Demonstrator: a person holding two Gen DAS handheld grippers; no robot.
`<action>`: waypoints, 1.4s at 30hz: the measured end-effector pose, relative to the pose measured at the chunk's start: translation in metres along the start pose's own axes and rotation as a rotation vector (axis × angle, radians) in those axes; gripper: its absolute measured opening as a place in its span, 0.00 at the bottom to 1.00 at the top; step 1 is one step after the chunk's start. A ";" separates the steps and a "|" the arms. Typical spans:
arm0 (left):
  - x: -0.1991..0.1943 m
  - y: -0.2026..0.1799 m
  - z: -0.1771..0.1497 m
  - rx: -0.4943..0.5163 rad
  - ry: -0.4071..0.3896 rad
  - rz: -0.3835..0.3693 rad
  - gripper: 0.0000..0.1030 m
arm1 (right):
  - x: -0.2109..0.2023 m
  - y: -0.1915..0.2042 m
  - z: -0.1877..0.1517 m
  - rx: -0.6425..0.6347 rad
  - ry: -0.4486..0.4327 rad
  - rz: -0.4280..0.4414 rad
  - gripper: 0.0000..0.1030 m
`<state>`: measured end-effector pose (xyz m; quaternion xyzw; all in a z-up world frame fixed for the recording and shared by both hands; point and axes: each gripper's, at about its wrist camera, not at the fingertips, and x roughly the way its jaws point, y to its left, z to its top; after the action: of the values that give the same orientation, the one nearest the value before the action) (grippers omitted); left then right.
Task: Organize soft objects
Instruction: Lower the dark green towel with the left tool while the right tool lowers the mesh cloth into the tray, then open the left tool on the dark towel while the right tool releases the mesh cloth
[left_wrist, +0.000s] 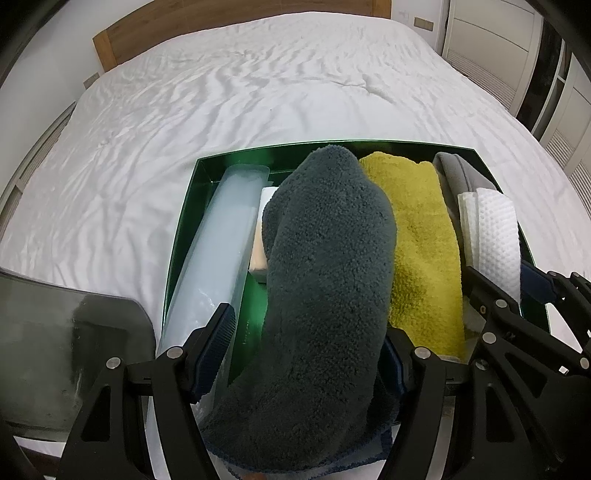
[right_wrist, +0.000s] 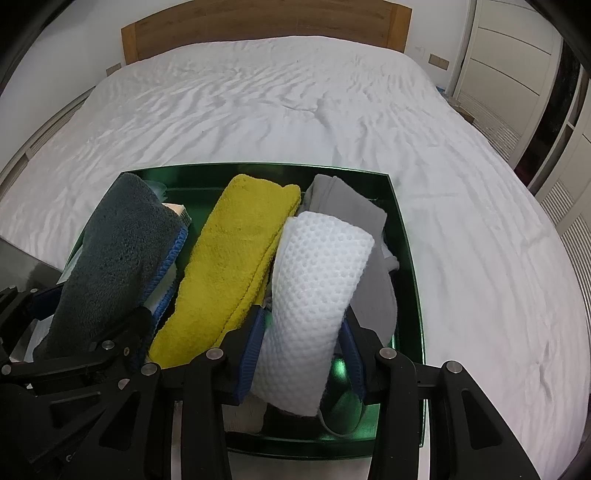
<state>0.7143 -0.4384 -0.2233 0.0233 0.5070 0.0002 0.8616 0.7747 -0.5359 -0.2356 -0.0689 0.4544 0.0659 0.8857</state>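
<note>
On bed, green tray (left_wrist: 184, 236), gripper (right_wrist: 301, 354) clasping white towel (right_wrist: 314, 288)

Left gripper (left_wrist: 306, 354) tilted downward, jaws part-spread, right gripper (right_wrist: 301, 354) likewise, jaws narrower

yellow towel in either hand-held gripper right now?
No. The yellow towel lies free in the green tray, between the dark grey towel and the white waffle cloth.
</note>
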 end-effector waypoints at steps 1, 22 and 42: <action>0.000 -0.001 0.000 0.001 -0.001 0.001 0.63 | 0.000 0.000 0.000 -0.001 0.000 0.000 0.40; 0.002 0.001 0.000 0.012 0.016 0.004 0.62 | 0.005 0.003 0.000 -0.007 0.009 -0.015 0.40; -0.007 0.002 0.002 0.018 -0.010 0.011 0.64 | -0.011 -0.002 -0.002 0.012 -0.016 -0.010 0.50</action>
<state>0.7129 -0.4370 -0.2158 0.0336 0.5025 0.0002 0.8639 0.7668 -0.5388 -0.2279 -0.0652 0.4474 0.0594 0.8900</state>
